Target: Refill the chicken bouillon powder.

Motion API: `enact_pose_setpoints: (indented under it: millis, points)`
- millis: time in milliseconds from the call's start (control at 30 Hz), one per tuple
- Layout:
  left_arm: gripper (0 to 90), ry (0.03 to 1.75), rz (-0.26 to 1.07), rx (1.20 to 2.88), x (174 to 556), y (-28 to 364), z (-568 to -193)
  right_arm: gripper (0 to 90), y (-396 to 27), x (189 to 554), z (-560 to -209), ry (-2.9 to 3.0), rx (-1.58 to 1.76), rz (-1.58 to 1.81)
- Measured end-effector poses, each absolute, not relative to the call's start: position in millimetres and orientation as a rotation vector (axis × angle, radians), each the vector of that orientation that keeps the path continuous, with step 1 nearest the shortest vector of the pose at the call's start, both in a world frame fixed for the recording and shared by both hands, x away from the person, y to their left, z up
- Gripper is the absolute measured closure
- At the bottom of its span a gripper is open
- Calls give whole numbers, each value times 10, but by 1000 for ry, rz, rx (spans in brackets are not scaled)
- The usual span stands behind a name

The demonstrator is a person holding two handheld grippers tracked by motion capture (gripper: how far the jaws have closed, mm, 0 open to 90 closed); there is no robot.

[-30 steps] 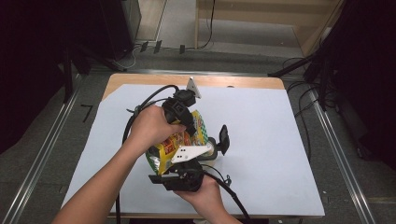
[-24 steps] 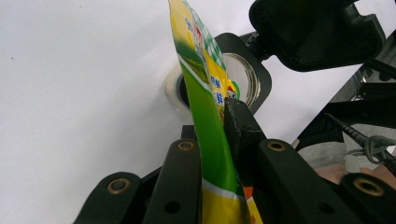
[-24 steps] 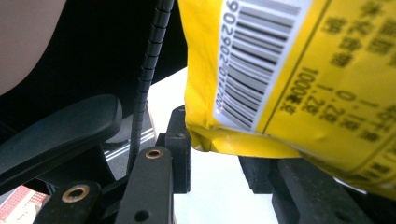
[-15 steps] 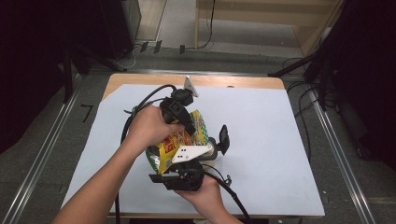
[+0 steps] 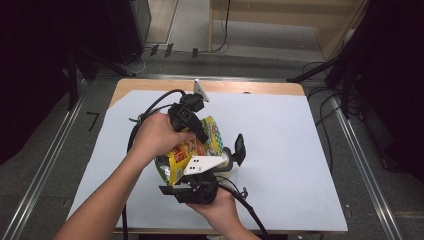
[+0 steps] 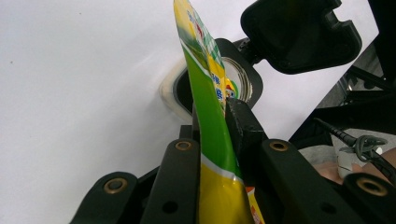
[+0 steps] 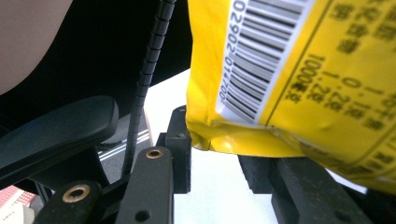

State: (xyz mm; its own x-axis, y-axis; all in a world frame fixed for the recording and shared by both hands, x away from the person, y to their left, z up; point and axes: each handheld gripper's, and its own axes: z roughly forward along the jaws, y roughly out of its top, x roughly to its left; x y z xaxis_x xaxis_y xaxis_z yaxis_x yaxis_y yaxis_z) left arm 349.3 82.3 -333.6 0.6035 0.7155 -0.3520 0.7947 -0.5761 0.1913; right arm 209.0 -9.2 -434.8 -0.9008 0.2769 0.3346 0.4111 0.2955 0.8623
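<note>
A yellow and green snack bag (image 5: 184, 150) is held up over the middle of the white-covered table (image 5: 290, 135). My left gripper (image 5: 202, 136) comes at it from the left and is shut on the bag's thin top edge (image 6: 205, 93), which stands pinched between the jaws (image 6: 217, 116). My right gripper (image 5: 189, 172), with its grey plate on top, reaches up from the near edge. The bag's barcoded lower corner (image 7: 303, 70) sits between its fingertips (image 7: 219, 154), crumpled against the left pad (image 7: 180, 144). The other pad is partly hidden behind the bag.
A roll of clear tape in a black holder (image 5: 229, 159) lies on the sheet just right of the bag, with a black paddle-shaped part (image 5: 240, 149) standing up beside it. Cables trail from both grippers. A wooden table edge (image 5: 250, 87) shows at the back.
</note>
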Motion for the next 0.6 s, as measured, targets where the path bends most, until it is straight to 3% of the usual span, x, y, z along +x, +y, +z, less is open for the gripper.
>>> enact_pose_setpoints:
  millis: [367,600]
  points:
    - [847,1212,-290,2511,3464,828,-3292,686,-76,2080,-4345,-2428,-638,-1698]
    - [841,1200,-330,2494,3487,858,-3332,686,-94,2084,-4339,-2427,-637,-1688]
